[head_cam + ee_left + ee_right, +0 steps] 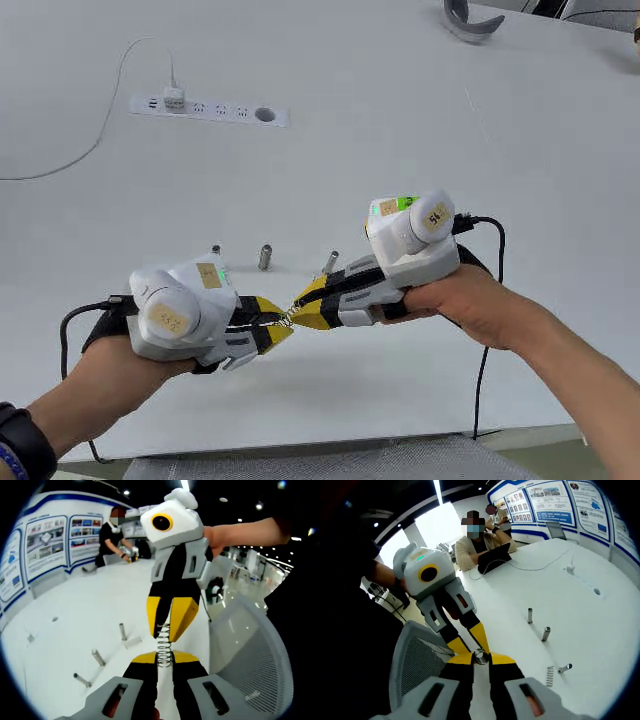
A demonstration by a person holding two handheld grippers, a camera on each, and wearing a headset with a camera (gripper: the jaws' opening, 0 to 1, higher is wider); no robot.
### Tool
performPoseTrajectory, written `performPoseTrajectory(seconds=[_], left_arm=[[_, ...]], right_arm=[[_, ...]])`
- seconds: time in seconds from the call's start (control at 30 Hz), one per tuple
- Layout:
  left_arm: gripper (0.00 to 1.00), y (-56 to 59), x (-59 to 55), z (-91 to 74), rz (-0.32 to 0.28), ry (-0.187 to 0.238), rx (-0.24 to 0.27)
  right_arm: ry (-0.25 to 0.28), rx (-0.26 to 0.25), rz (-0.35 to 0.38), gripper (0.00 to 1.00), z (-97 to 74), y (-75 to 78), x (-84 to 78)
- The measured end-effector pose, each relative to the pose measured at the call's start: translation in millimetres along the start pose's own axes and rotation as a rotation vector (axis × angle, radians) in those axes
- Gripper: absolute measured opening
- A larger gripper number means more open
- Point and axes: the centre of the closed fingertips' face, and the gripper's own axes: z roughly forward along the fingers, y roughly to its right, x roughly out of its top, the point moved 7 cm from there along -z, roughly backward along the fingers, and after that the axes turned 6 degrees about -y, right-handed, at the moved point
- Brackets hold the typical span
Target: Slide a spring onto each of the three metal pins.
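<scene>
Not much to read here tbh. The tan sticker [436, 216] on top of your right gripper [305, 302] has a couple of handwritten characters, but they're too blurry to make out. The wall posters [45, 536] in the left gripper view are way too small to read.

Pose: you've got the two grippers nose to nose above the near edge of the white table [400, 120]. Your left hand [105, 372] comes in from the near left. Your right hand [472, 300] comes in from the right, a bit higher and angled down toward the left gripper [278, 328]. The spring [289, 318] bridges the two sets of tips, and each gripper's jaws are squeezed onto one end of it. The left gripper view shows that best.

The three pins stand in a row just beyond the tips: left pin [215, 250], middle pin [265, 257], right pin [330, 262]. The middle one looks ribbed lower down, but I can't tell if that's a spring on it. In the right gripper view a loose spring [550, 675] lies flat just beside the right pin. A power strip [210, 108] sits at the far left.
</scene>
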Motion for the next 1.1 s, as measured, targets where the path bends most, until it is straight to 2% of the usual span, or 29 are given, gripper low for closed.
performPoseTrajectory(seconds=[0.27, 0.53, 0.93, 1.1], left_arm=[[0.09, 3.7, 5.1, 1.5, 0.024, 0.008, -0.018], [0.09, 5.6, 9.6, 0.1, 0.031, 0.028, -0.032], [0.09, 10.4, 6.4, -0.8, 0.049, 0.020, -0.055], [0.10, 9.8, -1.9, -0.1, 0.009, 0.025, -0.053]], right_arm=[[-0.053, 0.033, -0.075, 0.13, -2.9, -1.8, 0.5], [-0.095, 0.059, -0.137, 0.13, 1.3, -3.2, 0.9], [-0.116, 0.117, -0.170, 0.12, 4.0, -7.0, 0.4], [-0.116, 0.113, -0.162, 0.12, 10.7, -7.4, -1.4]])
